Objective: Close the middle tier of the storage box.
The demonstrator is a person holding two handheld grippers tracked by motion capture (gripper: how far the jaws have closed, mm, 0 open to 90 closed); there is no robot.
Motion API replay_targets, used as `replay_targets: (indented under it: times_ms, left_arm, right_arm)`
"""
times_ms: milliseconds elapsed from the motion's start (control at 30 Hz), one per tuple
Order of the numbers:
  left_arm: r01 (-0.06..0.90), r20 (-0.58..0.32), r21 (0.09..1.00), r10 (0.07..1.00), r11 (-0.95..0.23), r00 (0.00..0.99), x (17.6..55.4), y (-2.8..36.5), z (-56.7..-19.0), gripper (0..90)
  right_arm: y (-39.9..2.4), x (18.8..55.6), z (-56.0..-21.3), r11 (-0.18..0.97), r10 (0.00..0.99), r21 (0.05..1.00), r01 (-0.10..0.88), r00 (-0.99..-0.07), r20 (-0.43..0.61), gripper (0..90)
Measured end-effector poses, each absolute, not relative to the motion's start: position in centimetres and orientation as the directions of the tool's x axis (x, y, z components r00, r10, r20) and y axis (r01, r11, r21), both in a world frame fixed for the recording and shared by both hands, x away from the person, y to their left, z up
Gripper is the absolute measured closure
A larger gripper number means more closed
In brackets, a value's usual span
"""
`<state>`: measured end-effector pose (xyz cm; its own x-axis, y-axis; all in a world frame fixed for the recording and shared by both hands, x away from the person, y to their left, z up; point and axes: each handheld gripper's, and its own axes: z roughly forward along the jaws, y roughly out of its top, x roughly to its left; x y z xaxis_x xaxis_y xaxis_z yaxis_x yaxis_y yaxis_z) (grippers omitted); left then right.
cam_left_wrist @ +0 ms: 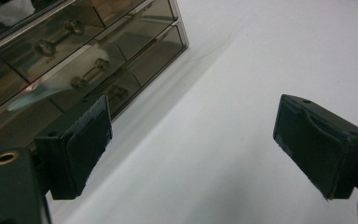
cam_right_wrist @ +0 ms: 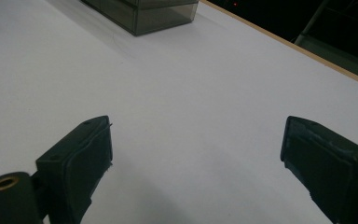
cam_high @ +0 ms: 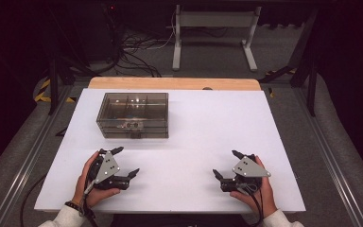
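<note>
A smoky, translucent brown plastic drawer box stands on the white rectangular tabletop, in its far left part, with its drawer fronts and small round knobs facing the person. Nearer the person, the left gripper, black with a grey three-cornered plate on top, rests low over the tabletop in the person's left hand, just in front of the box and apart from it; its jaws are spread wide and hold nothing. In the left gripper view the same drawer box fills the upper left, its stacked drawers and metal-looking knobs close ahead of the left-hand jaw, while bare white surface lies between the two black pads. The right gripper, also black with a grey plate, sits well apart on the right side of the tabletop in the person's right hand, its tips pointing toward the left; its jaws too stand wide apart and empty. In the right gripper view a corner of the drawer box shows far off at the top, well away from the jaws, with the pale wooden edge strip of the table running along the upper right
</note>
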<state>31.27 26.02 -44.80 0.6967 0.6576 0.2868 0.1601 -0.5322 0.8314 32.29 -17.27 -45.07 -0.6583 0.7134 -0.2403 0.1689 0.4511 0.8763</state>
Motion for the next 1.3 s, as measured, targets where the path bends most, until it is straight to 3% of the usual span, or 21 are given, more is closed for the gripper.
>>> replay_targets:
  times_ms: [1300]
  left_arm:
    - [0.194,0.285,0.811,0.662,-0.552,0.693,30.5,26.7,-45.7,11.4]
  right_arm:
    - [-17.1,31.9,-45.1,0.463,0.705,0.872,0.158,-0.662,-0.254,9.7]
